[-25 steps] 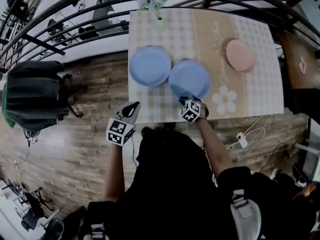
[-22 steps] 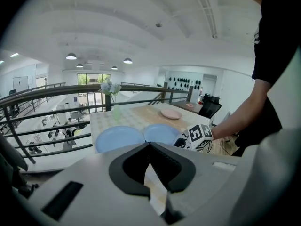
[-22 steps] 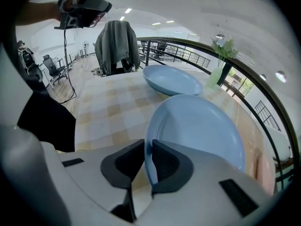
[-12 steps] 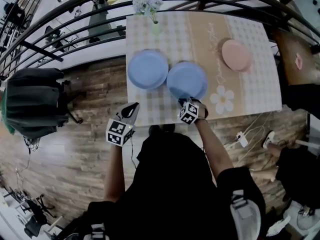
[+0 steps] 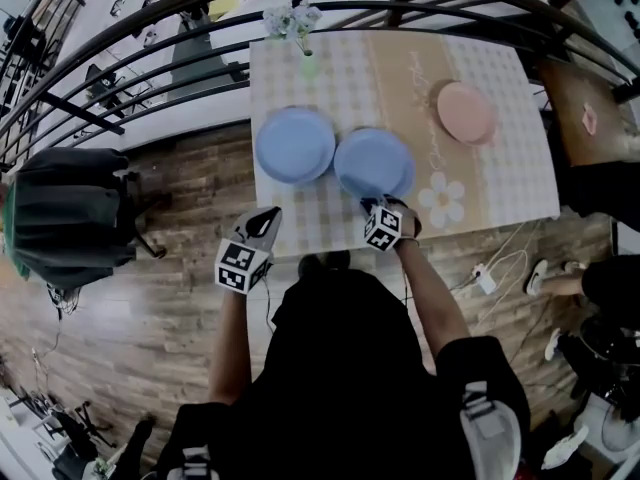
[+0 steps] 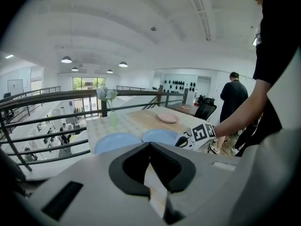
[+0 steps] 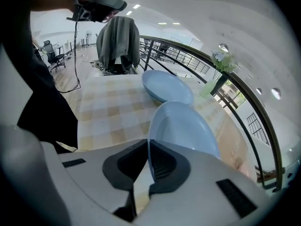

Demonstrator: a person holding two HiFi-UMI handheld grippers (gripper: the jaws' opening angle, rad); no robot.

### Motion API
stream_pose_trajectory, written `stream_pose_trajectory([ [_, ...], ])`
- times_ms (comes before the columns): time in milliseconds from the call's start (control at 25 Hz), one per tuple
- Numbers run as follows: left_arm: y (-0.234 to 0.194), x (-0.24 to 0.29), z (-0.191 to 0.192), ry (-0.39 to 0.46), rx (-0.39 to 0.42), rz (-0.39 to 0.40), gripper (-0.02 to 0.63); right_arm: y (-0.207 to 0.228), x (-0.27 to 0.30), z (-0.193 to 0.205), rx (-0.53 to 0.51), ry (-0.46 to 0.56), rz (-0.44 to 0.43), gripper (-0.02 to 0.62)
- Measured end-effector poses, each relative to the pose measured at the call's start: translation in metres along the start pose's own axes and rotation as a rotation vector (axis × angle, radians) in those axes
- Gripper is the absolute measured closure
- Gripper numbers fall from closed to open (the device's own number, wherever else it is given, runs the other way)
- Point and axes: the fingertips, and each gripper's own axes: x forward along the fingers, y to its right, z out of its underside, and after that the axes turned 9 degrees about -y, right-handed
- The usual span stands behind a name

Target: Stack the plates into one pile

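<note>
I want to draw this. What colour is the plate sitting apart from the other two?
Pink. The lone plate shows best in the head view.

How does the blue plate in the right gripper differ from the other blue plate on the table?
The held blue plate has its near rim pinched in the right gripper, whose jaws have just been closing; the other blue plate is untouched. The held blue plate seems tilted, near rim raised; the other blue plate lies flat on the tablecloth. Both are round, light blue and look alike in size.
</note>
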Motion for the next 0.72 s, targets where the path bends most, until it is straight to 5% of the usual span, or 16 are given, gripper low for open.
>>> stream_pose_trajectory([
  [720,-0.014,-0.035,0.015,0.017,0.006,0.015,0.606,0.004,-0.016,-0.01,-0.023,-0.041,0.093,0.58],
])
